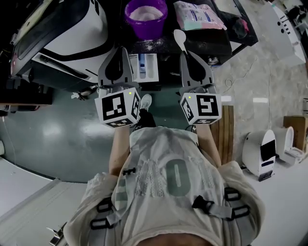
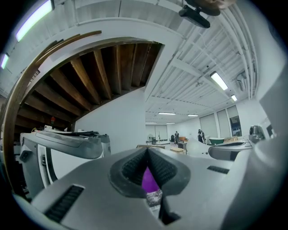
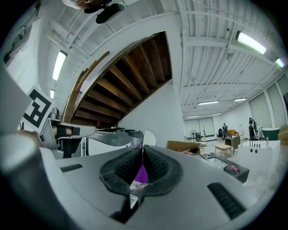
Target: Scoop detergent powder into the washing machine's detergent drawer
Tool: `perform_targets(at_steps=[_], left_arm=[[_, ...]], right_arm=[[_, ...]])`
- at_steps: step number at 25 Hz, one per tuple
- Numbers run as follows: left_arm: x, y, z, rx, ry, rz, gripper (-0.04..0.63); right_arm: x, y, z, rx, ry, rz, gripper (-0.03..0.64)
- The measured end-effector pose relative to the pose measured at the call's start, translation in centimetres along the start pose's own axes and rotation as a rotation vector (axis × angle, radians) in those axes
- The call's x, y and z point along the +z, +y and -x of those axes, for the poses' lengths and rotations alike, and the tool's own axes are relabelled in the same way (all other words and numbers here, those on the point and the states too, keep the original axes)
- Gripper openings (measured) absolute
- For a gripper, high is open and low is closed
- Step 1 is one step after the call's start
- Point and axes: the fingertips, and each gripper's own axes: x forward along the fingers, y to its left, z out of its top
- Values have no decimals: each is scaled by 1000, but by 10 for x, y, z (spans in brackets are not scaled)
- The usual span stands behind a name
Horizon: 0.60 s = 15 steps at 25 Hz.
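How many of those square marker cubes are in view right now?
2. The left cube is on the left gripper, the right cube on the right gripper, side by side in the head view. No others show.

A large "0" stands on the person's shirt (image 1: 166, 185); the packet (image 1: 197, 15) print is unreadable.

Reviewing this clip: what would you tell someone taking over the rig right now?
Left tool: shut, holding nothing.
Right tool: shut on the white spoon, whose bowl points toward the purple bucket.
The bucket holds powder and stands just beyond the open detergent drawer.
Done: spoon in grip, drawer open.
Left: scoop from the bucket and tip into the drawer. I cannot tell whether the drawer already holds powder.
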Motion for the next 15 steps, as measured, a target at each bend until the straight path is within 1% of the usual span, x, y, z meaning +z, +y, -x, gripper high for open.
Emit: perform_targets(at_steps=[4, 10, 15], left_arm=[[3, 19, -28, -33, -8, -9, 21], [-2, 49, -72, -78, 8, 1, 21], [-1, 73, -107, -107, 8, 11, 21]], right_arm=[[4, -2, -29, -46, -9, 3, 9], [2, -3, -70, -101, 19, -6, 9], [16, -12, -110, -114, 39, 29, 9]])
